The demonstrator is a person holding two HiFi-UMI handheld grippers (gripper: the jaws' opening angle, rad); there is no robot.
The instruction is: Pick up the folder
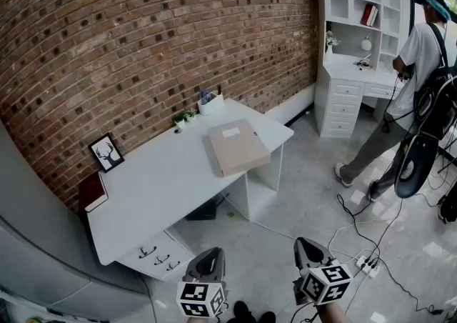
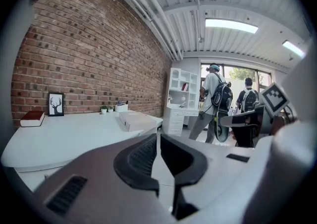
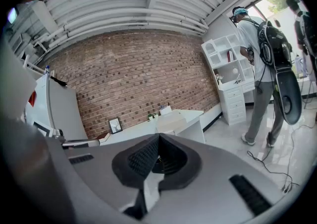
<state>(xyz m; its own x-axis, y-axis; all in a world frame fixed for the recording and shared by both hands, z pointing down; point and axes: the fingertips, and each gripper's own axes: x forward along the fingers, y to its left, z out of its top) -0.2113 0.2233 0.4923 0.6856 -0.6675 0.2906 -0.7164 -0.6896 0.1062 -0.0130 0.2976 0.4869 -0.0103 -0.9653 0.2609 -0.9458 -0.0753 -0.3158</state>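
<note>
Because both tools are low at the bottom of the head view, far from the desk, the job is only at its start. The left gripper [image 1: 209, 254] and the right gripper [image 1: 303, 244] sit side by side. They point ahead and tip down a little. The jaws of each one are pressed together, and there is nothing between them.

A bit farther off, across the gray floor, stands the white desk [image 1: 153, 186]. The folder [image 1: 238, 146] lies flat on the desk top, near its right end, in the middle of the picture. It is tan with a small white label. Nothing is touching it.

I think the next move is to walk up to the desk, open a gripper, and close it on one edge of the folder.

Behind the desk is a brick wall. At the far right, a person [image 1: 403, 93] with a backpack stands by a white cabinet [image 1: 353, 50].
</note>
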